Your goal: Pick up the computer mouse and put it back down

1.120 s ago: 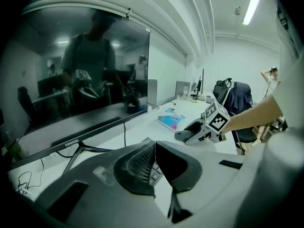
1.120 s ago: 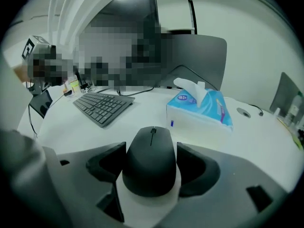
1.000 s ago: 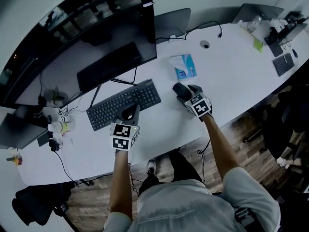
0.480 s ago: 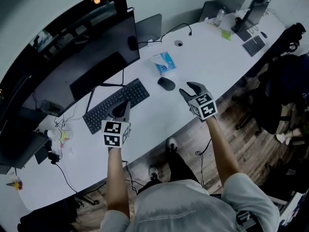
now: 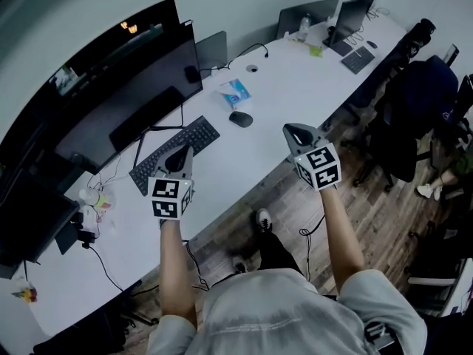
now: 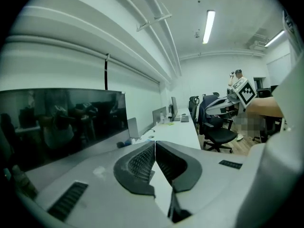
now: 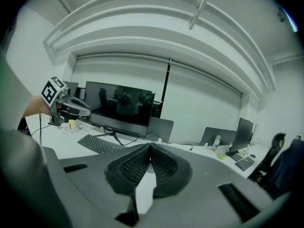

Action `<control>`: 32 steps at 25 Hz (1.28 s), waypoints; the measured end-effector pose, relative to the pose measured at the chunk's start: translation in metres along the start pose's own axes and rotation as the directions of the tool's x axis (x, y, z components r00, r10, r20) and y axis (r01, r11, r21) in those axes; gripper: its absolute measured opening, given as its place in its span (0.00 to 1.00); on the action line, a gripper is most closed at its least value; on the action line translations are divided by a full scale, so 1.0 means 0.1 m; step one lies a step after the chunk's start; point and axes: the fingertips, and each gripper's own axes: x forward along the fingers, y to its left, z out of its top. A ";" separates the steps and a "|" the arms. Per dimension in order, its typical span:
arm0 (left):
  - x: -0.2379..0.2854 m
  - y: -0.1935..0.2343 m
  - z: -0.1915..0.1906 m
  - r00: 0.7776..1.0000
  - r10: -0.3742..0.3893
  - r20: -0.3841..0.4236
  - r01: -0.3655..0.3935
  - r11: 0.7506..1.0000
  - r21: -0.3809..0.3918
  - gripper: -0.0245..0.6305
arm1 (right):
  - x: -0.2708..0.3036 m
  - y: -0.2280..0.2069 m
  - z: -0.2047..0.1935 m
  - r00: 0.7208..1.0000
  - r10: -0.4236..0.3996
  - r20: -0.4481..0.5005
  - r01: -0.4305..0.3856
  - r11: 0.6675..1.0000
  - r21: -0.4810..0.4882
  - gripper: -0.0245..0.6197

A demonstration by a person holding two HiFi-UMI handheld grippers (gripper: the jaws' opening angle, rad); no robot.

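The dark computer mouse [image 5: 240,119] lies on the white desk [image 5: 295,87], right of the keyboard [image 5: 175,154], with neither gripper touching it. My right gripper [image 5: 290,129] hangs raised near the desk's front edge, right of the mouse and a little nearer me. Its jaws are shut with nothing between them [image 7: 150,146]. My left gripper [image 5: 181,152] hovers over the keyboard's near side, also shut and empty [image 6: 154,144]. Neither gripper view shows the mouse. Each gripper's marker cube appears in the other's view: the right gripper [image 6: 245,90], the left gripper [image 7: 57,93].
A large dark monitor [image 5: 126,95] stands behind the keyboard. A blue tissue pack [image 5: 234,93] lies just beyond the mouse. Cables and small items crowd the desk's left end [image 5: 92,198]. Office chairs [image 5: 414,102] stand to the right on the wooden floor; another laptop and keyboard sit at the desk's far end [image 5: 347,21].
A second ago my right gripper was at the mouse; it has since drawn back and up, leaving the mouse on the desk. Both grippers have lifted and the view has widened.
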 end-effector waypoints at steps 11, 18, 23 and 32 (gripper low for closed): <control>-0.71 -0.49 0.38 0.991 -0.081 0.106 0.071 0.993 0.093 0.06 | -1.06 0.39 0.26 0.992 -0.108 0.059 0.109 0.994 -0.014 0.04; -1.01 -0.68 0.58 0.979 -0.119 0.165 0.098 0.987 0.129 0.06 | -1.46 0.62 0.39 0.989 -0.128 0.075 0.131 0.991 -0.033 0.04; -1.15 -0.72 0.73 0.971 -0.130 0.200 0.101 0.984 0.147 0.06 | -1.63 0.71 0.52 0.987 -0.132 0.095 0.138 0.989 -0.051 0.04; -1.27 -0.85 0.83 0.963 -0.156 0.219 0.120 0.978 0.170 0.06 | -1.80 0.85 0.66 0.986 -0.125 0.110 0.134 0.988 -0.081 0.04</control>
